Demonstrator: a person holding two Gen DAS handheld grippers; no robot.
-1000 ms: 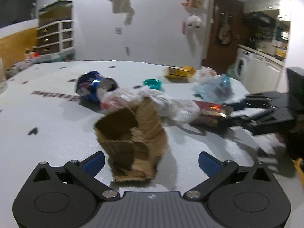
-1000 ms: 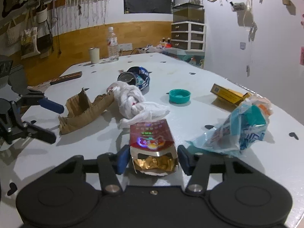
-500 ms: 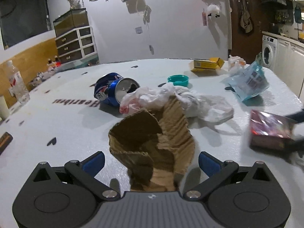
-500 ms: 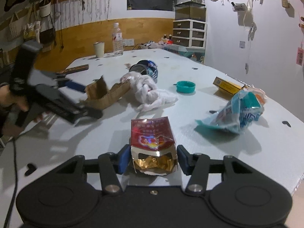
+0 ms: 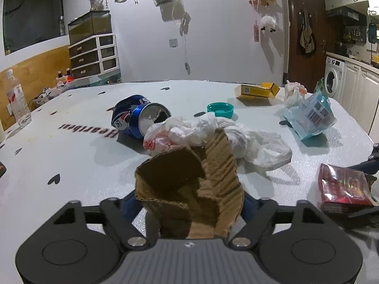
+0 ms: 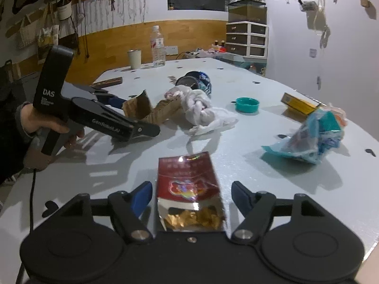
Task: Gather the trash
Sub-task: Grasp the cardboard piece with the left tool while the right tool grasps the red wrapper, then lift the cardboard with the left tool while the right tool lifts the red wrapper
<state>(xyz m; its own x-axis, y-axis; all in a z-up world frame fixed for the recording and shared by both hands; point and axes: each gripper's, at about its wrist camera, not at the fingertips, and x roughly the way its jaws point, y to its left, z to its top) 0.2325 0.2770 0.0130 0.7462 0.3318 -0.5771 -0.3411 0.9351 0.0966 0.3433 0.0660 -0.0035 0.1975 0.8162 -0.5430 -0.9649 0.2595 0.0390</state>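
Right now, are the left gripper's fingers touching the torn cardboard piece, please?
Touching. In the left wrist view, the left gripper has closed in on the cardboard piece, with its blue fingers pressed against both sides, no gap visible.

We see our left gripper point(image 5: 188, 204) now closed on the torn cardboard piece point(image 5: 189, 189), our right gripper point(image 6: 190, 196) opened around the red cigarette pack point(image 6: 189, 189), pack now at lower right of left view.

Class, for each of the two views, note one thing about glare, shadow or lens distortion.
Left wrist view: fisheye bends the table edge; the cardboard throws a soft shadow leftward. Right wrist view: glare flares on the red packet; the image corners go dark.
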